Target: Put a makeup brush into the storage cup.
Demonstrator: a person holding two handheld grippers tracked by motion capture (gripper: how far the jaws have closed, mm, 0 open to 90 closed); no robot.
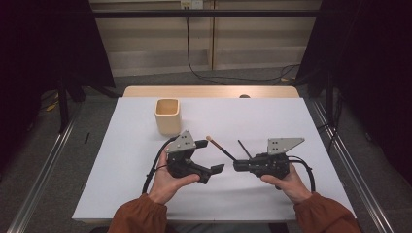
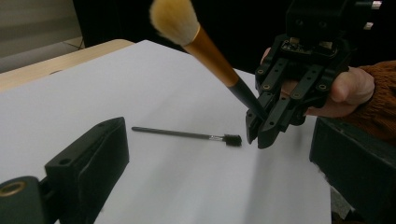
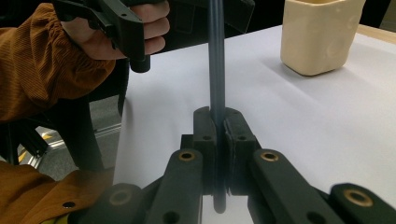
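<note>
My right gripper [image 1: 236, 166] [image 3: 217, 117] is shut on the black handle of a makeup brush [image 1: 221, 148] [image 3: 216, 70]. The brush slants up and away to the left, and its fluffy cream head above an orange collar [image 2: 205, 46] is raised off the table. In the left gripper view the right gripper [image 2: 258, 133] pinches the handle's lower end. My left gripper [image 1: 214, 172] [image 2: 218, 149] is open, with its wide jaws facing the right gripper and nothing between them. A thin black brush [image 1: 244, 148] [image 2: 187, 135] lies flat on the white table just beyond the two grippers.
A cream square cup [image 1: 167, 116] [image 3: 321, 37] stands upright on the far left part of the white tabletop [image 1: 272, 116]. Black frame posts and cables stand beyond the table's far edge. The person's hand on the left gripper [image 3: 119, 23] is close to the brush.
</note>
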